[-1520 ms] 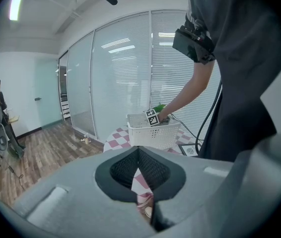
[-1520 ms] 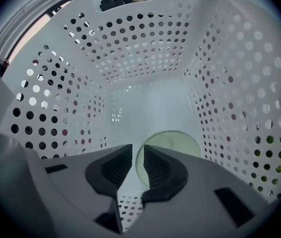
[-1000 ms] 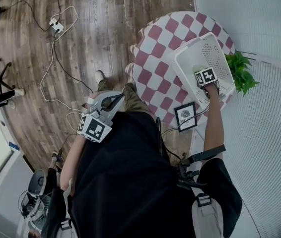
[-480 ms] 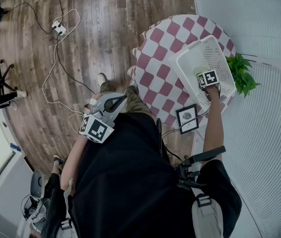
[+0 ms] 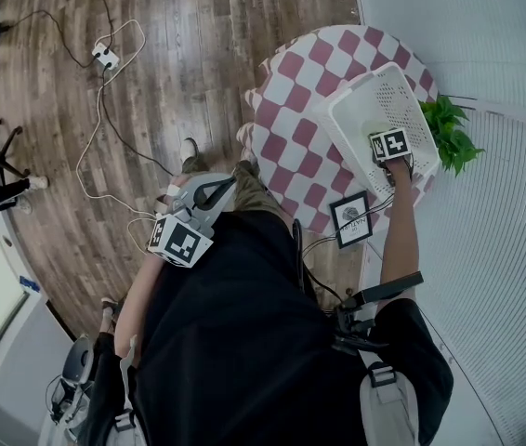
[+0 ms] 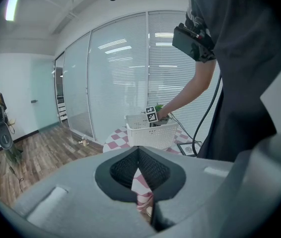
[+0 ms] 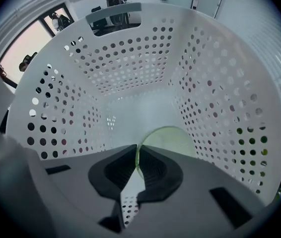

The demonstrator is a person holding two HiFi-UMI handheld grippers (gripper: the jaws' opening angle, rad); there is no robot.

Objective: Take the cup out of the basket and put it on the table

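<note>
Down inside the white basket (image 5: 404,96), the right gripper (image 7: 137,150) has its jaws pinched on the thin rim of a pale green cup (image 7: 170,138), with one pad on each side of the cup's wall. The cup is low in the basket, close to the perforated wall on the gripper's right. Whether it rests on the basket's bottom or hangs just off it cannot be told.

The basket stands on a round table (image 5: 291,100) covered in a red-and-white checked cloth. A leafy green plant (image 5: 451,133) is just beside the basket, off the table's edge. A small framed picture (image 5: 349,219) lies near the basket, on the side toward the person.

The left gripper (image 6: 138,152) is well apart from the basket, held close to the person's body above the wooden floor (image 5: 179,82). Its jaws are pressed together at the tips with nothing between them. A white power strip (image 5: 105,54) with trailing cables lies on the floor, far from the basket.
</note>
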